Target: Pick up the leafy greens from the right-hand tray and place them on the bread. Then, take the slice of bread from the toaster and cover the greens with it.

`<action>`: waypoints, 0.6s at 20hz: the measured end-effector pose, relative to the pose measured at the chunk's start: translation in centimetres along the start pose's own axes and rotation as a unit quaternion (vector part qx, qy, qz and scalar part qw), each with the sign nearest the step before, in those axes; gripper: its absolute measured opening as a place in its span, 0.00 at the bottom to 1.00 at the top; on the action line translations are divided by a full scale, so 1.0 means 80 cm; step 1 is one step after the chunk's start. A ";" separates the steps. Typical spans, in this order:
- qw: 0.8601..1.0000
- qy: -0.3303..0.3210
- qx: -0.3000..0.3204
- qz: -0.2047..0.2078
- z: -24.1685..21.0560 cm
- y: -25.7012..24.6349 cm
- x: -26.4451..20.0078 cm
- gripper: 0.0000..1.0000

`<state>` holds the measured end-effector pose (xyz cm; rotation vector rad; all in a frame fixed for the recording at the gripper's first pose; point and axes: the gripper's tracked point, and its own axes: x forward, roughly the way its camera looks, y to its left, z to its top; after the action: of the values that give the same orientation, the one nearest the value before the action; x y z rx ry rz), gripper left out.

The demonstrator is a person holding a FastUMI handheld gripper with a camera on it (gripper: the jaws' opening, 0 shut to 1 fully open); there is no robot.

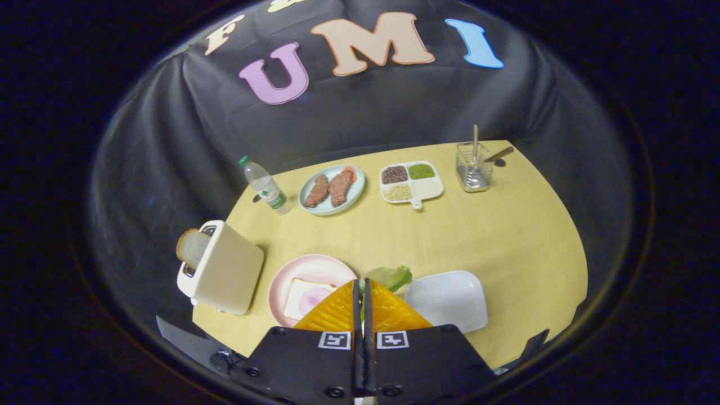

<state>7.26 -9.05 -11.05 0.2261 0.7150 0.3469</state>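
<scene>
My gripper (361,281) hangs high over the near side of the yellow table (506,236), its fingers shut with only a thin slit between them. A bunch of leafy greens (394,277) sticks out at the fingertips and is pinched there. It hangs over the gap between the pink plate (281,281) and the bare white tray (450,298). On the pink plate lies a slice of bread (298,301) with a pink slice on top, left of the fingers. Farther left stands the cream toaster (225,270), with a bread slice (191,246) poking out of its slot.
Along the far side of the table stand a water bottle (267,188), a pale blue plate with two pieces of meat (332,190), a divided dish of grains (410,181) and a wire holder with utensils (473,167). Black cloth walls surround the table.
</scene>
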 end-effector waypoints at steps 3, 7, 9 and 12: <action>0.999 -0.010 -0.007 0.048 0.007 0.066 -0.005 0.03; 0.995 -0.003 -0.030 0.098 -0.006 0.138 0.017 0.03; 0.993 0.002 -0.037 0.113 -0.021 0.160 0.035 0.03; 0.992 0.012 -0.059 0.111 -0.050 0.160 0.063 0.03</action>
<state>5.12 5.02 -12.88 0.1899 0.6924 0.6023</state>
